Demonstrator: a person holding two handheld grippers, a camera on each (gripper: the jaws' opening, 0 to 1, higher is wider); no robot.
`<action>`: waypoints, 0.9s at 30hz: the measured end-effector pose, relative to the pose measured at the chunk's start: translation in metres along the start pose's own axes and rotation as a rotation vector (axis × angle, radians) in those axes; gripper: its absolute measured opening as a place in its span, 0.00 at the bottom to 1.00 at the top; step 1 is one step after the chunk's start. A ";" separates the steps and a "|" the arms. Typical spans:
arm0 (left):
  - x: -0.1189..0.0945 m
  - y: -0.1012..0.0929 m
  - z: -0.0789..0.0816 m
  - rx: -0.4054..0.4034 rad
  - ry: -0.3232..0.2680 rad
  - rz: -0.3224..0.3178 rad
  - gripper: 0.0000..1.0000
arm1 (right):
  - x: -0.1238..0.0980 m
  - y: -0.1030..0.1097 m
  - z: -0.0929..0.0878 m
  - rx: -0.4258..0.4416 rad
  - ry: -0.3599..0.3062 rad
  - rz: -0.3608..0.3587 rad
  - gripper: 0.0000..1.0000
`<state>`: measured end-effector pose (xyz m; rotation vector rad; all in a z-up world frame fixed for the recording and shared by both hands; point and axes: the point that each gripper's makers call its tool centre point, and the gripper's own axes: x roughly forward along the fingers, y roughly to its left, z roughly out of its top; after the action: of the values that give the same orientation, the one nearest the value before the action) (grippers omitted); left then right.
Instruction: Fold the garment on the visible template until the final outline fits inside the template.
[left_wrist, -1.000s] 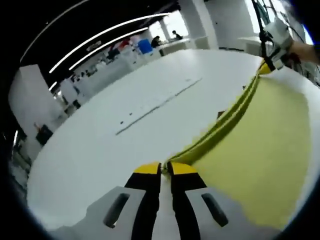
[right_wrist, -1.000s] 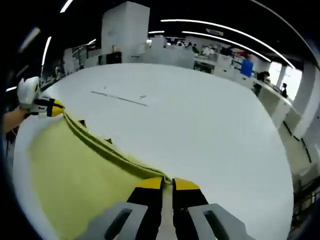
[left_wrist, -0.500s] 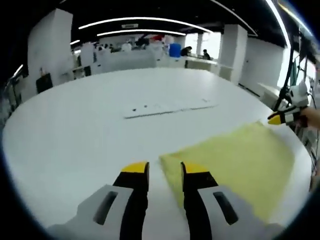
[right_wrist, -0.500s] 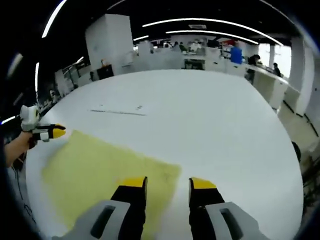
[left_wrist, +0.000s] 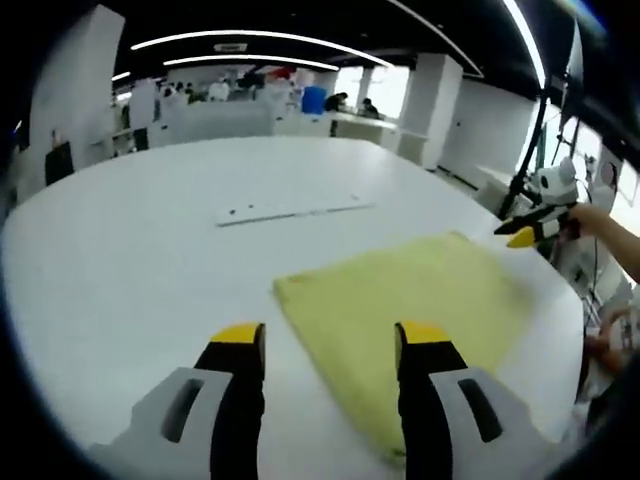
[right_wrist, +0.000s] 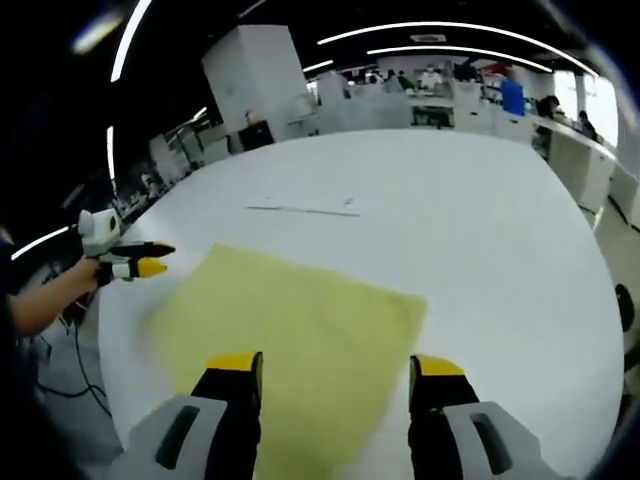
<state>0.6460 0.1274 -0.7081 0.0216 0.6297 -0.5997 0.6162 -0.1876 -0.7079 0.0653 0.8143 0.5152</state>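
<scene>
A yellow garment lies folded flat on the white table, and it is in the right gripper view too as the garment. My left gripper is open above its near corner, holding nothing. My right gripper is open over the cloth's near edge, also holding nothing. The right gripper comes into the left gripper view at the far side of the cloth, held by a person's hand. The left gripper is at the left in the right gripper view. A thin dark template line is marked on the table beyond the cloth.
The template line lies past the cloth's far edge. The table edge runs close to the garment's right side. Desks, shelves and people stand in the background. A cable trails below the table edge at the left.
Both grippers let go of the garment's edge and opened. The lifted fold now lies flat on the table. Both grippers have drawn back and opened wider.
</scene>
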 end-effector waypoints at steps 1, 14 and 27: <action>-0.003 -0.002 -0.002 0.002 0.003 -0.006 0.50 | -0.003 0.004 -0.003 -0.008 0.002 0.009 0.61; -0.036 -0.034 -0.037 0.072 -0.001 -0.088 0.47 | -0.028 0.026 -0.042 -0.038 0.021 0.044 0.63; -0.047 -0.050 -0.070 0.053 0.020 -0.111 0.38 | -0.036 0.034 -0.085 0.011 0.041 0.061 0.56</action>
<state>0.5501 0.1241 -0.7307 0.0424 0.6372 -0.7244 0.5213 -0.1866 -0.7338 0.0898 0.8572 0.5713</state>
